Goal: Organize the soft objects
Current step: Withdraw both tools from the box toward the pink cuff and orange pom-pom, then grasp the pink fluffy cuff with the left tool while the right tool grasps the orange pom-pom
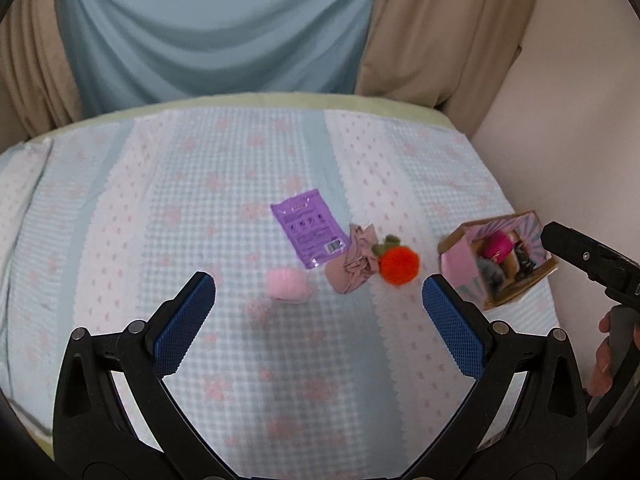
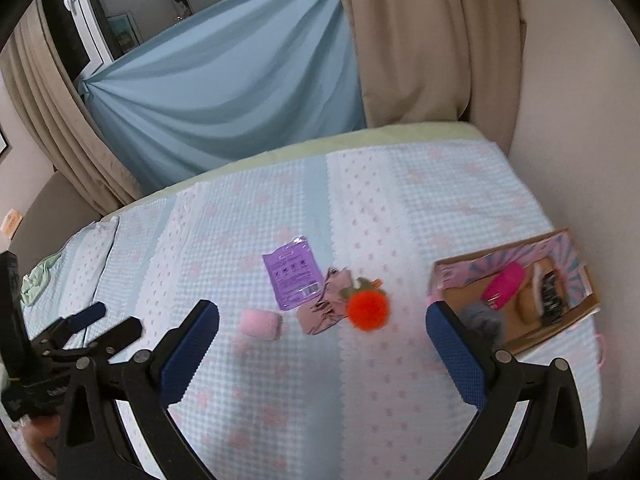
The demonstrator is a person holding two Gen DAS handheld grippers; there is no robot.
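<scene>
Pink puff (image 1: 287,285) lies beyond the spread left tongs (image 1: 318,292).

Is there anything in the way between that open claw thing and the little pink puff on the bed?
Nothing visible. The left gripper is open above the bedspread, and the pink puff lies just ahead between its fingers, apart from the purple packet behind it.

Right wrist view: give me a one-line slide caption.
Open right tongs hover above a bedspread holding a pink roll, purple packet, orange pompom and cardboard box.
</scene>
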